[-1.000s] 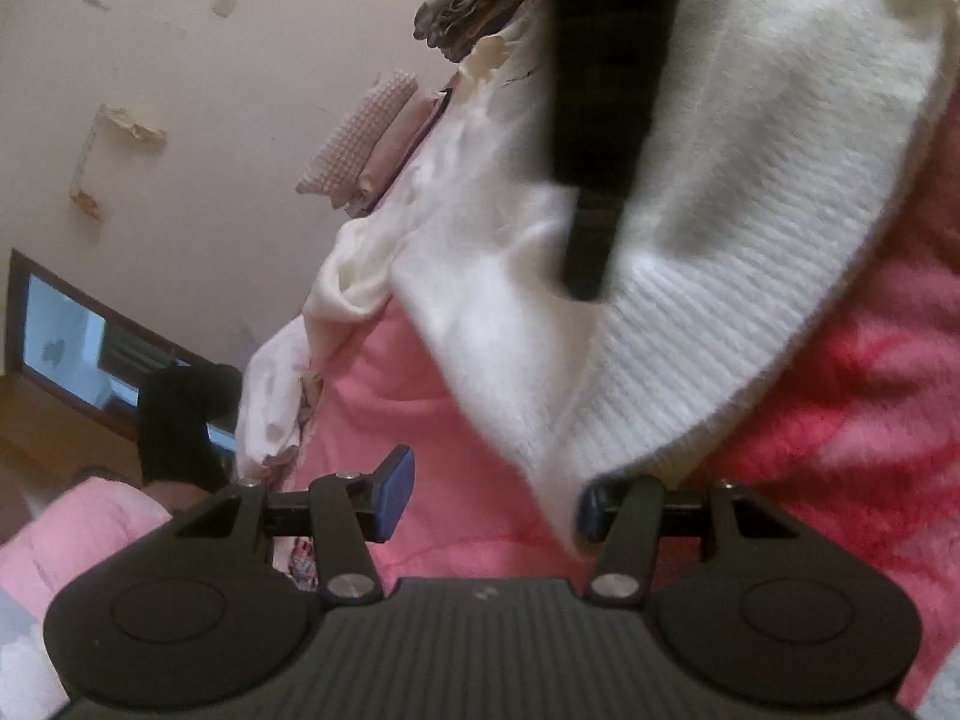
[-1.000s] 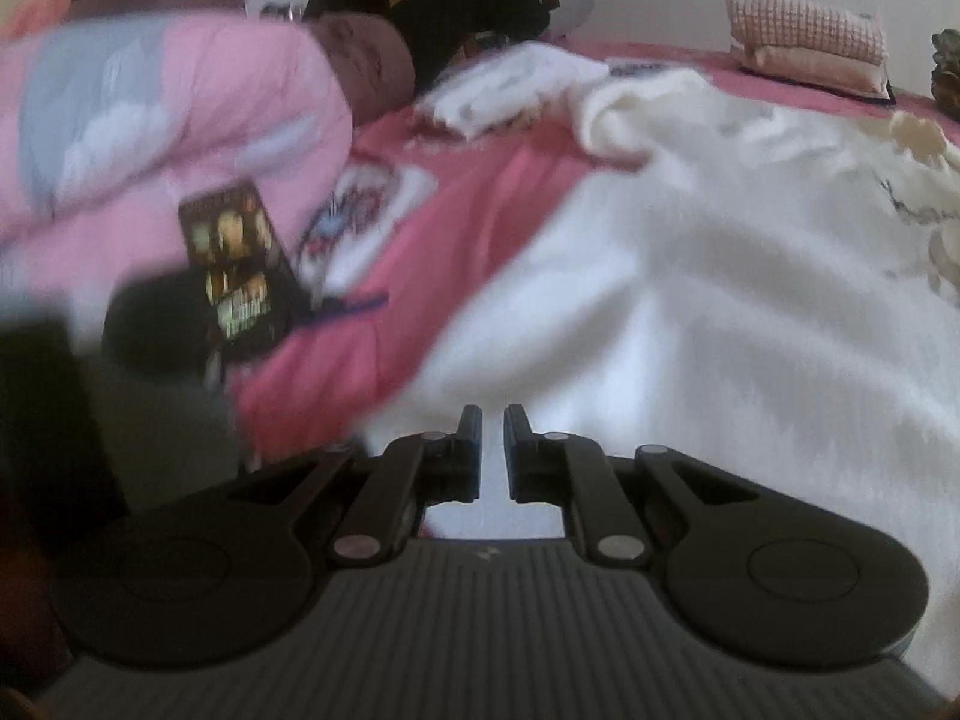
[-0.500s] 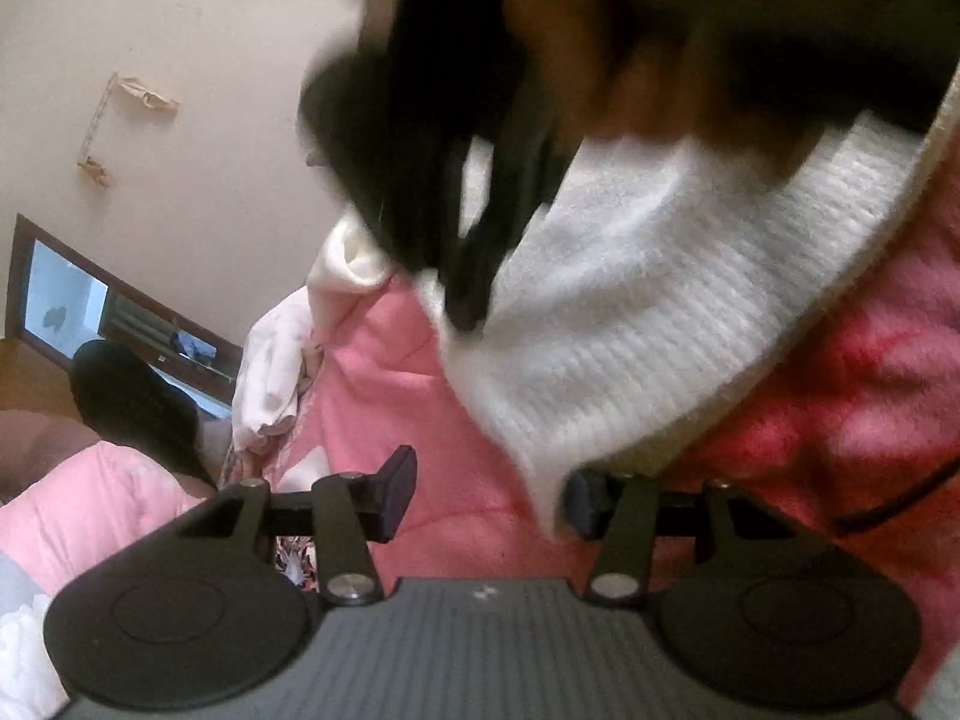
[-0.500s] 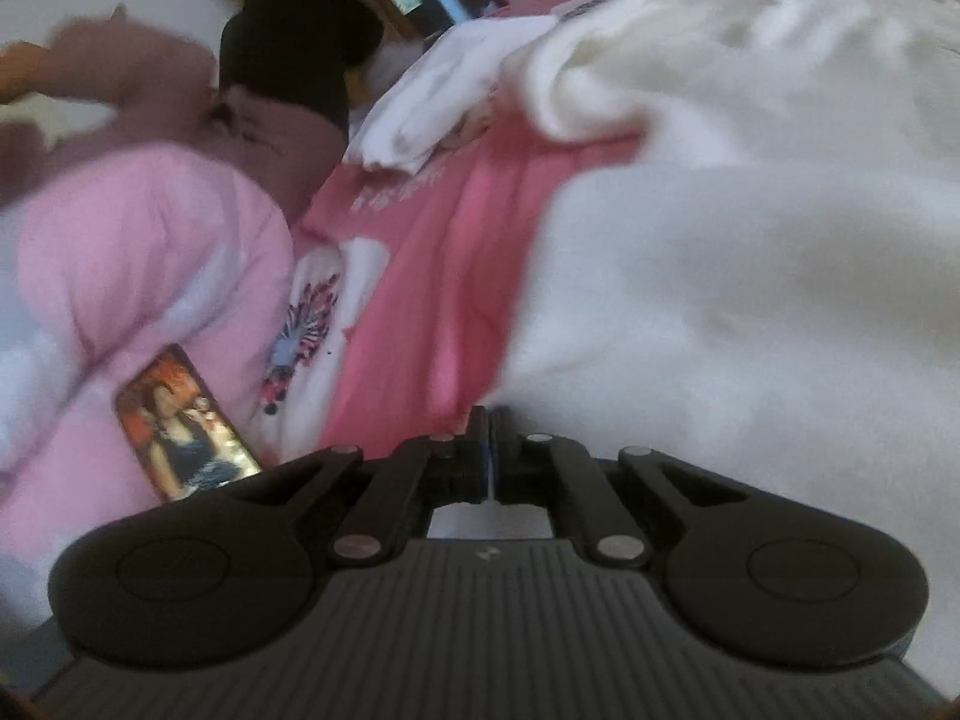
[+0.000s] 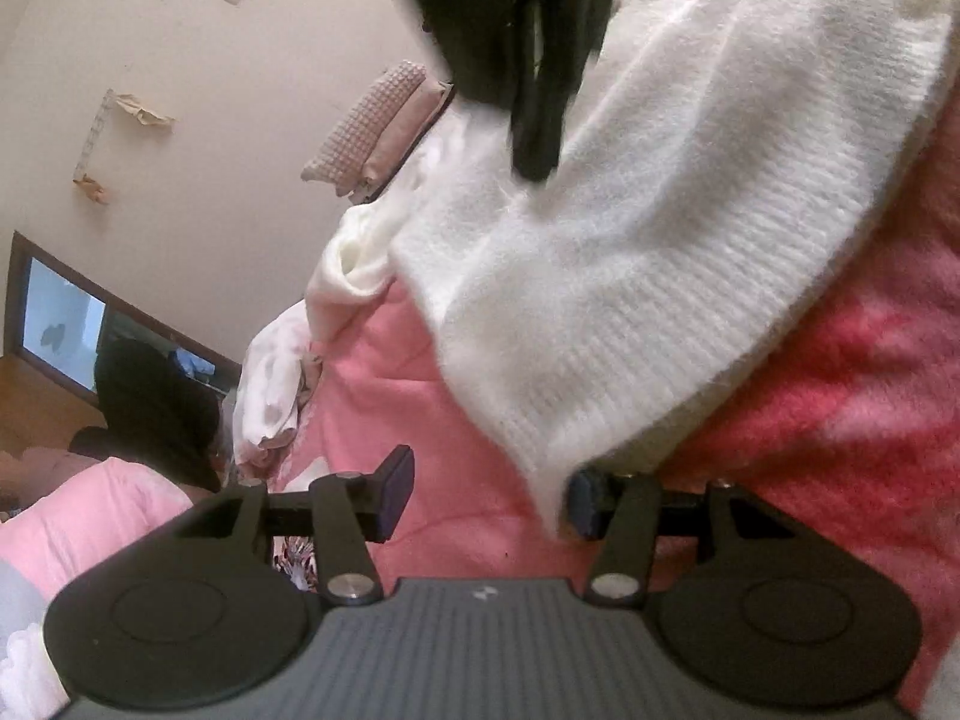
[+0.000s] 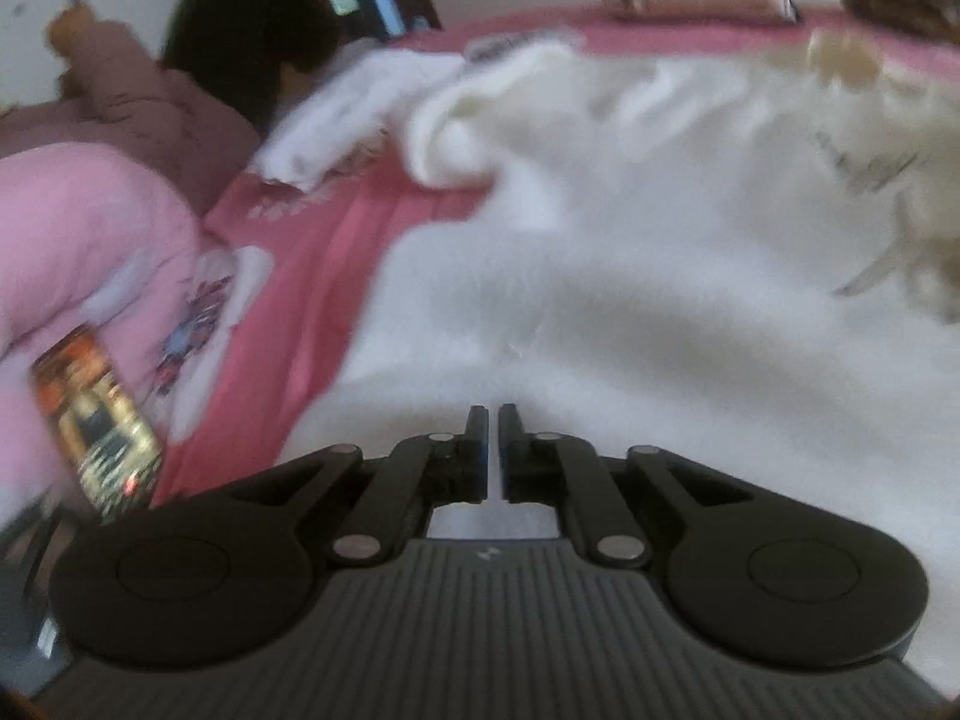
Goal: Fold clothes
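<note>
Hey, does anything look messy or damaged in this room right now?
Yes. The wall has torn scraps and peeled patches. On the bed, a crumpled white cloth lies bunched beside the sweater, which is still unfolded.

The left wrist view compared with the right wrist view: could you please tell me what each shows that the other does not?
Only the left wrist view shows the open left gripper, the sweater's ribbed hem and peeling wall paint. Only the right wrist view shows the right gripper, nearly shut with a slim gap, and a phone. Both show the white sweater, pink bedding and pillow.
</note>
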Demonstrator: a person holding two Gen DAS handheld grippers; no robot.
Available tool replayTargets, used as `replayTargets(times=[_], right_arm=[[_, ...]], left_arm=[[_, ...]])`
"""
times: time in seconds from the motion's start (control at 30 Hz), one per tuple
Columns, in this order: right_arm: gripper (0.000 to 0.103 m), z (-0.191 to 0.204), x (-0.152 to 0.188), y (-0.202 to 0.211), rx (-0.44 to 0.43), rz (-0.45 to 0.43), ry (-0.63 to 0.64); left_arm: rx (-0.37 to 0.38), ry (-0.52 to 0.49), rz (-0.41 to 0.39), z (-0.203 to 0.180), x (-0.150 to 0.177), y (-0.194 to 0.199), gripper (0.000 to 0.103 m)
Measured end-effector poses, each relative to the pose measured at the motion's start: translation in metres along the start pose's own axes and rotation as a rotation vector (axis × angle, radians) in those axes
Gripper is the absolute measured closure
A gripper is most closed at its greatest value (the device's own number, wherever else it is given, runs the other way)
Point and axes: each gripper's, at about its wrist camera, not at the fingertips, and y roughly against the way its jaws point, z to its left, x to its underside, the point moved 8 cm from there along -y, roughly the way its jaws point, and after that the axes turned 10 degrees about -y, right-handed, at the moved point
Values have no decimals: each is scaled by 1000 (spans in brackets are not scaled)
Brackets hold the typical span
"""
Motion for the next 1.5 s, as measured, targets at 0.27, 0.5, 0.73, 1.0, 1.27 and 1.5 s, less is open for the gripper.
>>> replayTargets(times=[0.27,0.5,0.73,1.0,1.27,1.5], right_arm=[[98,-46,80,123,112,63,106],[98,-128,114,203,257,-74,-240],[97,-123,119,220,251,-131,-235],[99,-127,130,189,327,-32,-168],[97,-137,100,222,278,-91,-235],[97,-163,13,207,307,-110,-148]], left_arm=[[17,-43,-27,-3,1,14,45],[100,18,13,10,17,38,41],[212,280,-39,48,8,67,47],[554,225,-331,-13,-95,79,78],[801,187,-437,-65,-150,69,97],[863,210,-433,-83,-156,63,101]])
